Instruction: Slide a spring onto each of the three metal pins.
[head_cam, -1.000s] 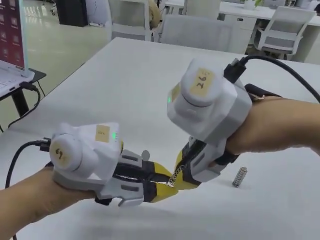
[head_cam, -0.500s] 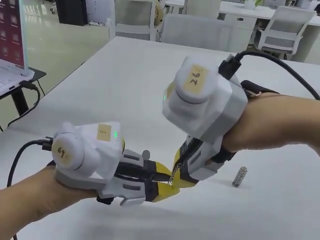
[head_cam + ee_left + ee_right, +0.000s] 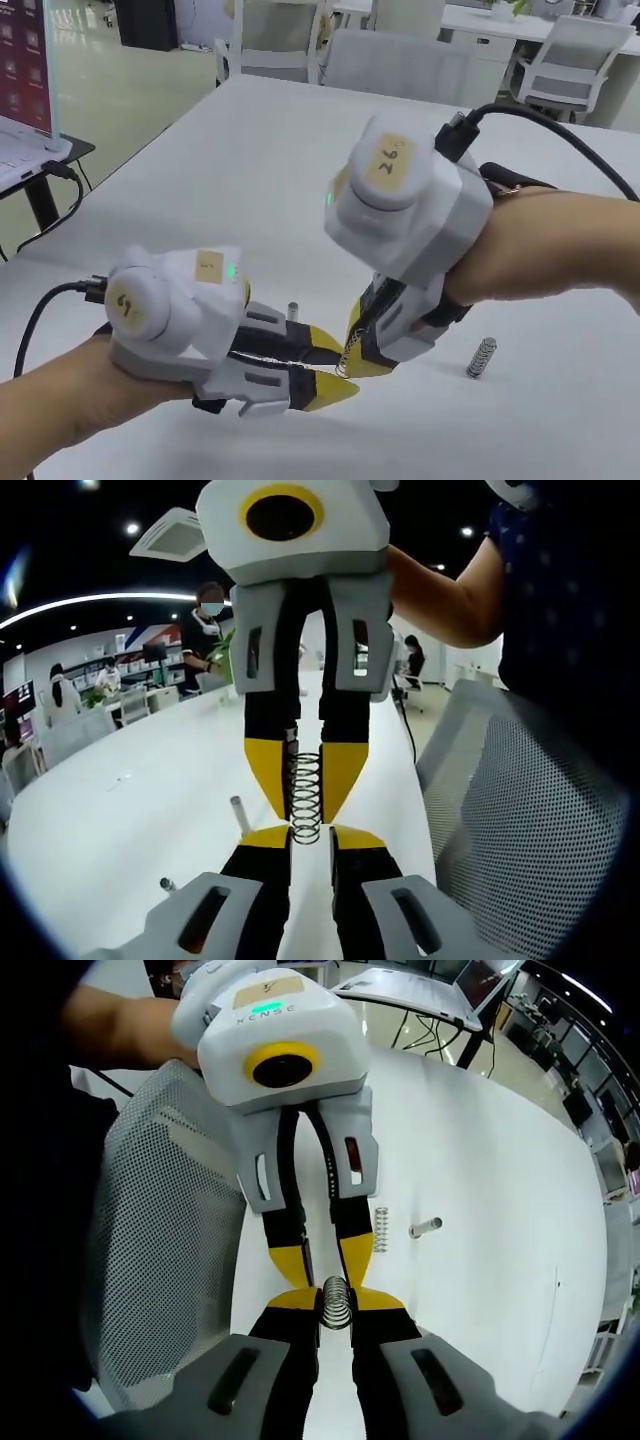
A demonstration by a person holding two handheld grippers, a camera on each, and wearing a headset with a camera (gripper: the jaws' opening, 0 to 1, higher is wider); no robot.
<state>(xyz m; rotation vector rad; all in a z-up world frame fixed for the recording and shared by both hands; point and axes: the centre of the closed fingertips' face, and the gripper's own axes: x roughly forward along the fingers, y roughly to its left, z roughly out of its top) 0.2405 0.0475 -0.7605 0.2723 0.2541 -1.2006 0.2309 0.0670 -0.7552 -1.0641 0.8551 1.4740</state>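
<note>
While the pins wait on the bench, one small coiled steel spring (image 3: 305,780) is carried clear of the white workbench top (image 3: 300,150); it lies lengthwise between the yellow-tipped fingers of the right gripper (image 3: 337,1310), which are clamped on its flanks, probably to keep its bore straight and open; left gripper (image 3: 310,838) meets it tip to tip, fingers drawn near together about the spring's near end, seemingly to steady or thread it; whether they grip the coil, or a pin within it, cannot be told; short grey metal pin (image 3: 293,311) stands upright and bare just behind the left gripper's tips; second spring (image 3: 481,357) lies loose on the bench, to the right and apart, apparently in reserve.
</note>
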